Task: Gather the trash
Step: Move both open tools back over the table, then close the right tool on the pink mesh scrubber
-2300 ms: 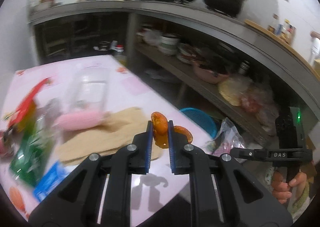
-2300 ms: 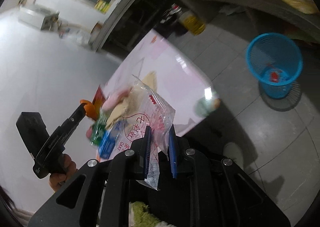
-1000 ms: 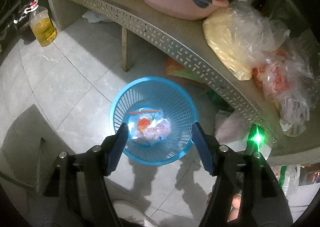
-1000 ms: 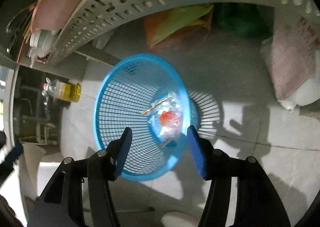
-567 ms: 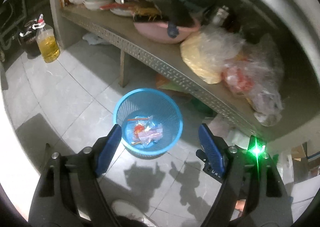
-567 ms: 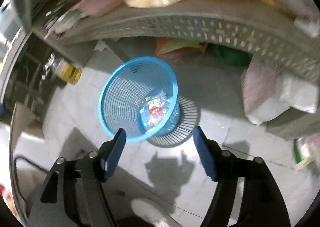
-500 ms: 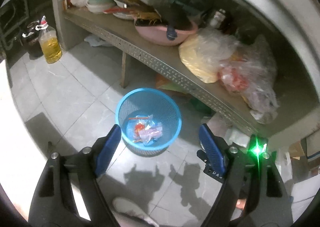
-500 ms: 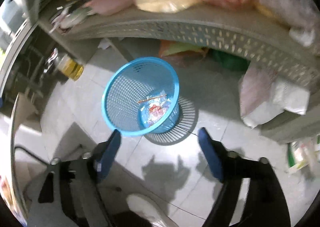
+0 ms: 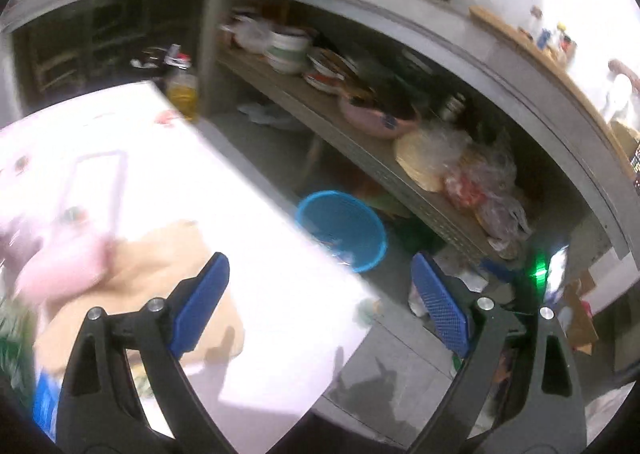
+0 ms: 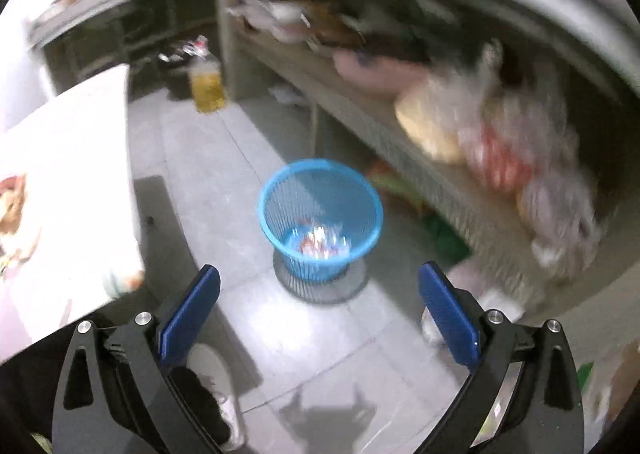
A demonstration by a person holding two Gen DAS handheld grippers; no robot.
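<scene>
A blue mesh waste basket stands on the tiled floor with wrappers in its bottom; it also shows in the left wrist view past the table edge. My left gripper is open and empty above the white table, where a tan cloth, a pink item and blurred green and blue packets lie. My right gripper is open and empty, held above the floor short of the basket.
A low shelf behind the basket holds bowls and plastic bags. A bottle of yellow oil stands on the floor. The table corner is at the left. A shoe is below.
Both grippers have let go of their trash, which now lies in the basket. Both have risen and pulled back from it; the left one has swung back over the table.
</scene>
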